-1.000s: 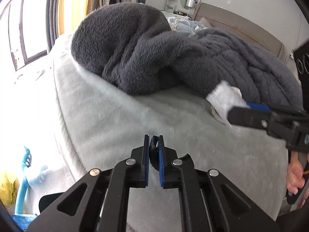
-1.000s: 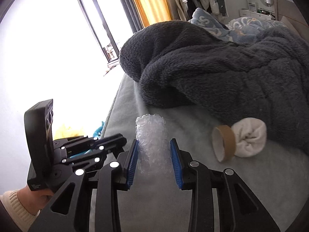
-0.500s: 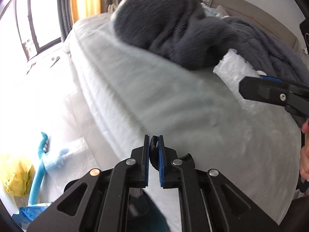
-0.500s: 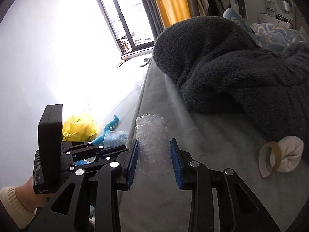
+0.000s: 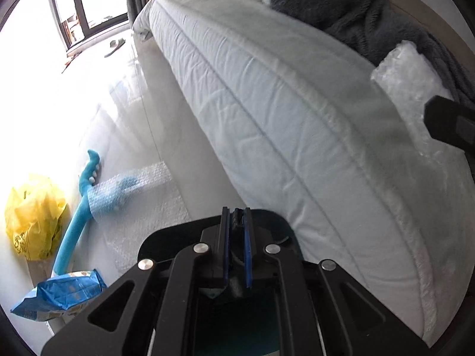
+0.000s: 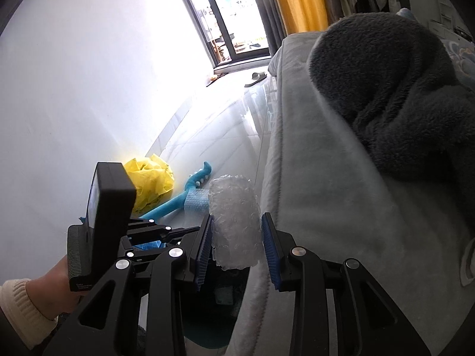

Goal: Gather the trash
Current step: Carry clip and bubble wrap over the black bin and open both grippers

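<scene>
Bubble wrap (image 6: 234, 222), clamped in the right gripper (image 6: 236, 246), should be carried steadily to the dark bin (image 5: 267, 225) whose rim the left gripper (image 5: 236, 252) pinches shut.

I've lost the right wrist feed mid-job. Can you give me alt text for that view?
The right gripper is clamped on a roll of clear bubble wrap, held over the edge of a pale bed with a dark fleece blanket. At left a hand holds the left gripper; on the floor behind it lie a yellow bag and a blue plastic tool.
</scene>
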A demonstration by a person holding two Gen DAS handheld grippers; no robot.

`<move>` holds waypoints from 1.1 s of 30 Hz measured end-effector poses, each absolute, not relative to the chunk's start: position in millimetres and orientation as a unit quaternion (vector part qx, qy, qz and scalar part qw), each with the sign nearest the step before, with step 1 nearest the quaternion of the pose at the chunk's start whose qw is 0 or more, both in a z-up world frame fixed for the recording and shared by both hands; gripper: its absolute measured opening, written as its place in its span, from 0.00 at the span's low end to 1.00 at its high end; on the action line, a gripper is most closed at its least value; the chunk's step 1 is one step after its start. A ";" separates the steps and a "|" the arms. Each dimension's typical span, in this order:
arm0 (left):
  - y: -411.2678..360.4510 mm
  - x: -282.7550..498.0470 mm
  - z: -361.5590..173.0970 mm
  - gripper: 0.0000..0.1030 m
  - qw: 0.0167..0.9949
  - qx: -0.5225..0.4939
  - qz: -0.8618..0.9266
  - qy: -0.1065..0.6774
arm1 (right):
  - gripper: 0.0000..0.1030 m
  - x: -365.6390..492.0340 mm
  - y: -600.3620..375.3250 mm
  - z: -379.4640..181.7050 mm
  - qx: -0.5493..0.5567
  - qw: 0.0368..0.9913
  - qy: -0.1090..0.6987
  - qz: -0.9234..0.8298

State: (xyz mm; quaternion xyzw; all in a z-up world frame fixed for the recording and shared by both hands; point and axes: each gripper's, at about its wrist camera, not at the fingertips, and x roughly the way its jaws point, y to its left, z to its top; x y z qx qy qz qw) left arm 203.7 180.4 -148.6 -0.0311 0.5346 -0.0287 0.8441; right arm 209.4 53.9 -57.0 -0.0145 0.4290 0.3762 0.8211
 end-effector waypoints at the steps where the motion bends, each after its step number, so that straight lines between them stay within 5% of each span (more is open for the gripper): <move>1: 187.1 202.7 -153.7 0.09 0.838 -0.037 -0.024 0.544 | 0.33 207.4 60.9 -60.4 -0.020 0.818 0.432 0.380; 13: 227.2 175.3 -199.5 0.12 0.776 -0.079 -0.030 0.625 | 0.33 206.1 122.0 -89.7 -0.043 0.789 0.465 0.398; 16: 235.0 172.1 -200.3 0.24 0.771 -0.082 -0.035 0.631 | 0.33 208.0 128.2 -97.7 -0.049 0.785 0.474 0.396; 18: 243.6 170.9 -199.3 0.43 0.771 -0.080 -0.030 0.631 | 0.33 208.3 129.5 -105.2 -0.052 0.782 0.482 0.393; 21: 256.2 167.8 -196.2 0.53 0.774 -0.089 -0.026 0.626 | 0.33 208.8 136.3 -116.3 -0.056 0.775 0.495 0.389; 27: 273.7 163.4 -181.6 0.69 0.795 -0.093 -0.015 0.600 | 0.33 203.6 154.3 -136.9 -0.074 0.760 0.521 0.382; 33: 286.2 160.5 -151.7 0.75 0.835 -0.093 -0.003 0.543 | 0.33 197.8 168.3 -165.8 -0.093 0.739 0.554 0.373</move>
